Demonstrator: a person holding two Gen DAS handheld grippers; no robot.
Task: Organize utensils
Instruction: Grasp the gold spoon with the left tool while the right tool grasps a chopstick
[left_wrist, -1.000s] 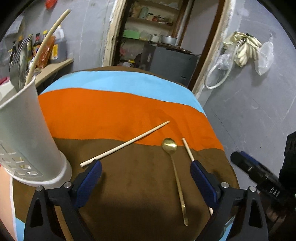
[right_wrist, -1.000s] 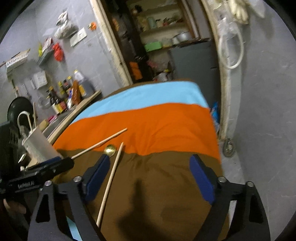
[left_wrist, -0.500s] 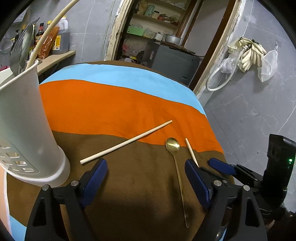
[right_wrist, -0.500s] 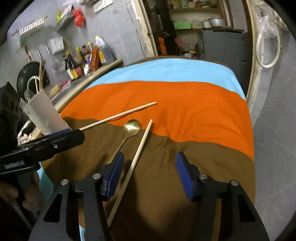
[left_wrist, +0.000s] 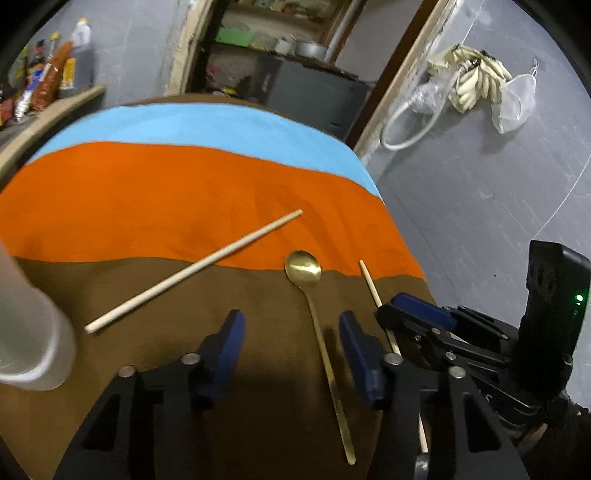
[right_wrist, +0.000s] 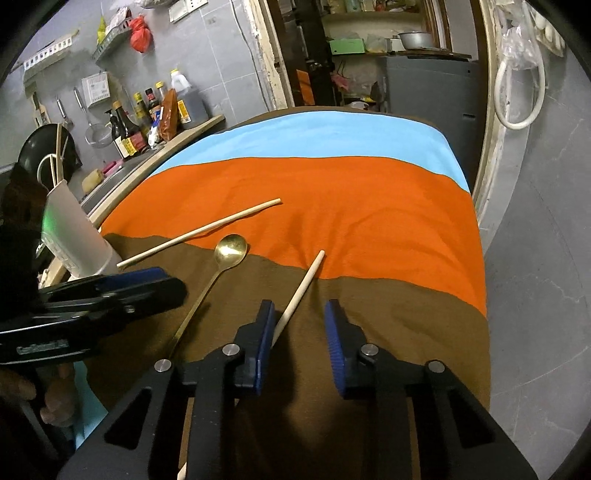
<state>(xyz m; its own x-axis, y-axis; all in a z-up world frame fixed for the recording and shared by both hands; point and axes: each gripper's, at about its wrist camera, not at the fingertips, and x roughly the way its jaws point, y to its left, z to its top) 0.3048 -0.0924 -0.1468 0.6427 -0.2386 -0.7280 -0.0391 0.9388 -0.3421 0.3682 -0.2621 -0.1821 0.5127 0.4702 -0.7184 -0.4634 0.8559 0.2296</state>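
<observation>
Tongs on the left (left_wrist: 291, 345) have just been closing, pads astride a gold spoon (left_wrist: 321, 343) on the striped surface (left_wrist: 184, 192) — not yet pinching. Right-wrist view: right tongs (right_wrist: 299, 332) have been closing too — gap remains, chopstick (right_wrist: 297, 295) against one pad.

text: none legible | left gripper (right_wrist: 110, 291) body: pale lettering, too blurred to read | bottles on shelf (right_wrist: 147, 118): labels too small to read | wall card (right_wrist: 96, 88): print too small to read
</observation>
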